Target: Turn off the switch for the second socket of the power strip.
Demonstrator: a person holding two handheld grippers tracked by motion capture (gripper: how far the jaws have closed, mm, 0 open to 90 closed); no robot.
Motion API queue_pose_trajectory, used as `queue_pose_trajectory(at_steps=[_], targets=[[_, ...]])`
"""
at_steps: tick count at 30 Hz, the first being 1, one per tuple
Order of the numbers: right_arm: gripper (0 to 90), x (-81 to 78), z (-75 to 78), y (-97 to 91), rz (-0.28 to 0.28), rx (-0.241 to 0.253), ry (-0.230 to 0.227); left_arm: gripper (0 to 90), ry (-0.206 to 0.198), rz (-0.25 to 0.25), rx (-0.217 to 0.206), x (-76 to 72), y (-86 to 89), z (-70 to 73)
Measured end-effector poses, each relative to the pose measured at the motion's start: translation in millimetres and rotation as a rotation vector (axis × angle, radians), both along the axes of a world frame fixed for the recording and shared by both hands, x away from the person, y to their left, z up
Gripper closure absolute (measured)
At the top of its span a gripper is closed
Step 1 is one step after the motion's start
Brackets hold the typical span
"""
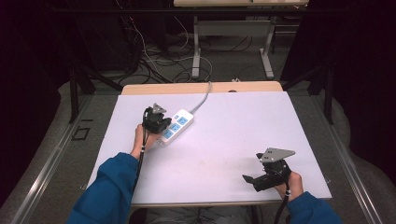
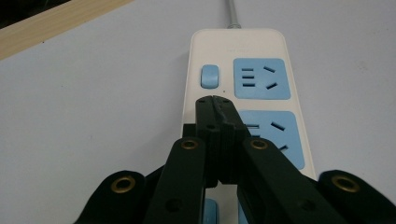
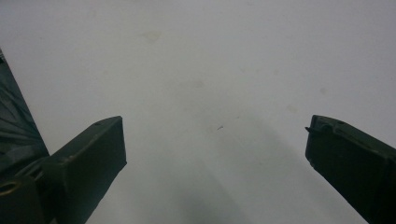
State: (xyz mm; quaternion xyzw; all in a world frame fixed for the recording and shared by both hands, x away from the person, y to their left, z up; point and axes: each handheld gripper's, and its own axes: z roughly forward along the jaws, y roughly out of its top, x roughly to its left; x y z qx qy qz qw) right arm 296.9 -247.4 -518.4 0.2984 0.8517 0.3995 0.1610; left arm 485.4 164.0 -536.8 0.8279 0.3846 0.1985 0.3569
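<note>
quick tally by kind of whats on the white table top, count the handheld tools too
power strip: 1
tools: 2, the left tool shut with its tips over the strip, the right tool open over the bare table
total: 3

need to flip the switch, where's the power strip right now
In the high view the power strip lies on the left half of the table, toward the far edge, with the shut left claw over it.
</note>
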Motion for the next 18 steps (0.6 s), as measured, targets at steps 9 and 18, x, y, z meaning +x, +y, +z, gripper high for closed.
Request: queue_pose_trajectory(at_steps=[9,18], targets=[[4.7,-1.0,0.1,0.4,-0.007,0.005,0.006,90.0,-0.003,0.000,0.002,0.0,-0.3,0.1],[4.7,-0.5,0.4,0.2,-0.011,0.011,-0.002,90.0,-0.009,0.012,0.005,-0.5,-1.1,0.5]])
